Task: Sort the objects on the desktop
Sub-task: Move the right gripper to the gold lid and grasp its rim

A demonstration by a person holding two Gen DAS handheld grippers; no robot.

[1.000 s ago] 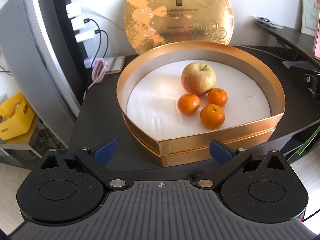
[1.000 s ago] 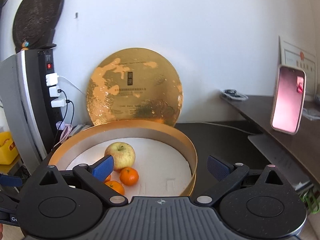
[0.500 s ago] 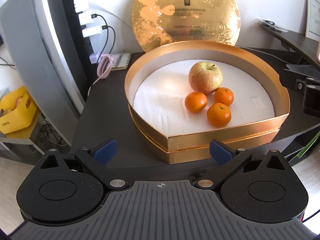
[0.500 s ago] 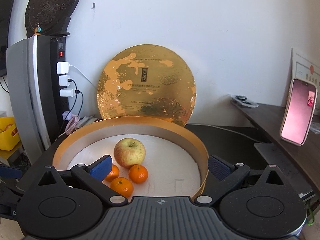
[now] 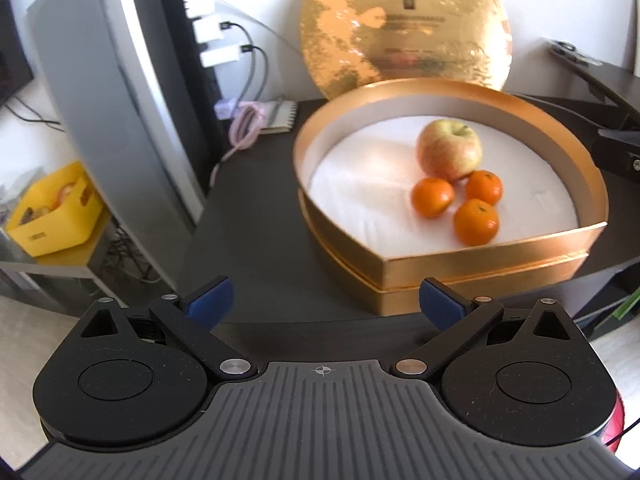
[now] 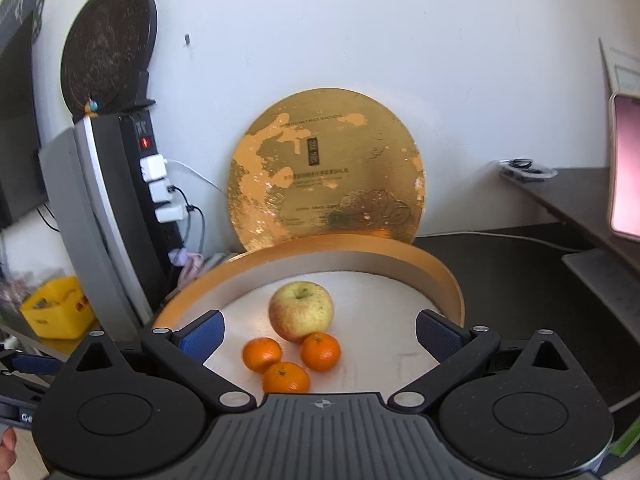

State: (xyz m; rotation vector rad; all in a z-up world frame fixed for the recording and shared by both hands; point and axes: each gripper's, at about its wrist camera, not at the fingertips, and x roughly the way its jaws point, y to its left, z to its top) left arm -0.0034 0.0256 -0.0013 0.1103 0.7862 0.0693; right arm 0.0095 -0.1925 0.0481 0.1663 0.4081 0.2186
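Currently both units are idle. Left hand-held gripper [image 5: 325, 304]: jaws spread wide, nothing between the blue pads, hovering over the near edge of the dark bench [image 5: 256, 216], short of the gold box [image 5: 480, 268]. Right hand-held gripper [image 6: 318, 334]: also released, empty, held over the box's near side with the fruit visible between its fingers.

Box: round, gold rim, white liner, one flat side facing the left camera. Sits on the bench. Contents, clustered right of centre in the left view:
- apple [image 5: 449, 149], upright, stem up, furthest back
- three mandarins in front of it: left one [image 5: 433, 197], right one [image 5: 483, 187], nearest one [image 5: 476, 222]
- the two rear mandarins touch or nearly touch the apple; the nearest sits just in front of them, close to the box's flat wall

Right view shows the same group: apple [image 6: 301, 311] behind, mandarins at [image 6: 262, 355], [image 6: 320, 351], [image 6: 286, 378].

Gold lid [image 5: 406, 26] stands on edge against the wall behind the box. Power strip with white chargers [image 6: 158, 190] on the grey tower to the left; coiled pink cable [image 5: 246, 128] and a notepad at its base. Yellow bin [image 5: 54, 210] on a lower shelf, far left. Phone [image 6: 626, 168] with a pink screen stands at the right edge.
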